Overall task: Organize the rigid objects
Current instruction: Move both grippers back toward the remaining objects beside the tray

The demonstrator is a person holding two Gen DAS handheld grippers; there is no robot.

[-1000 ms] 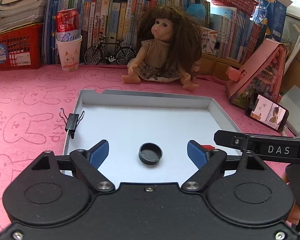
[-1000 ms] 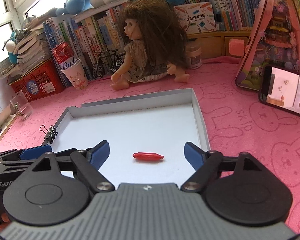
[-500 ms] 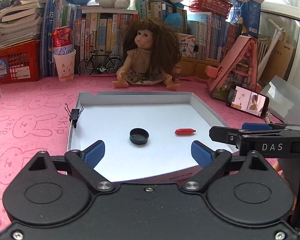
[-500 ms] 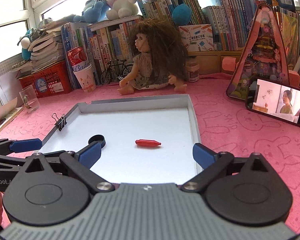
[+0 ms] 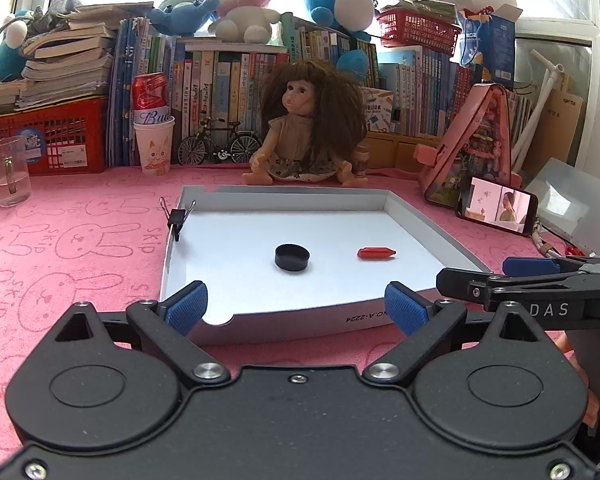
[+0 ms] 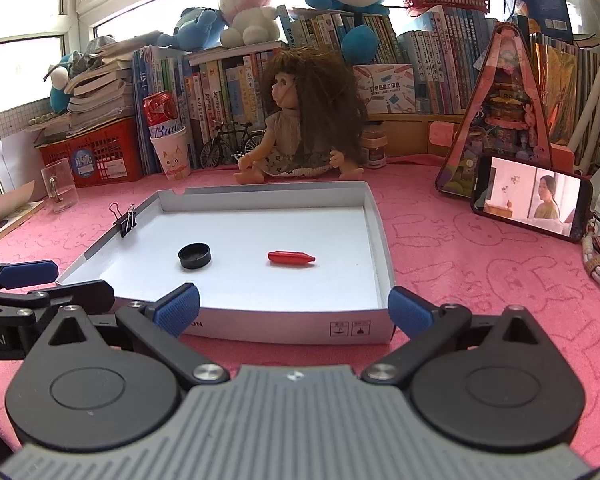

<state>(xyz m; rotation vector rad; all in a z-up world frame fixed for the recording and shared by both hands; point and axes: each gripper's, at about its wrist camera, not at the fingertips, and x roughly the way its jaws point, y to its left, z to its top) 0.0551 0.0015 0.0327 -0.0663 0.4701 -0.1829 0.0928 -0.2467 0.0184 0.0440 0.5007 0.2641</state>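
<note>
Inside the shallow white tray (image 5: 428,236) on the pink-covered worktop (image 5: 80,248) lie two small hard things: a black cap (image 5: 292,257) near the middle of the floor and a red pen-shaped piece (image 5: 376,253) just to its right, the two apart from each other and from the walls. A black binder clip (image 5: 177,218) is clamped on the tray's left wall. Both grippers sit outside the tray's near wall with nothing between their pads: the left gripper (image 5: 296,308) has its jaws spread wide, having just been opening, and the right gripper (image 6: 294,310) likewise stands fully spread after opening. The cap looks light, stiff and smooth-sided; being low and round, it would likely best be pinched across its width, pads low on the rim, or it may skid on the slick tray floor. The red piece appears light and rigid too, with tapered ends, so a grip across its thicker middle seems safest, since it could roll or squirt out if taken near a tip. Neither looks fragile. The clip's wire handles offer the easiest hold on it.
</note>
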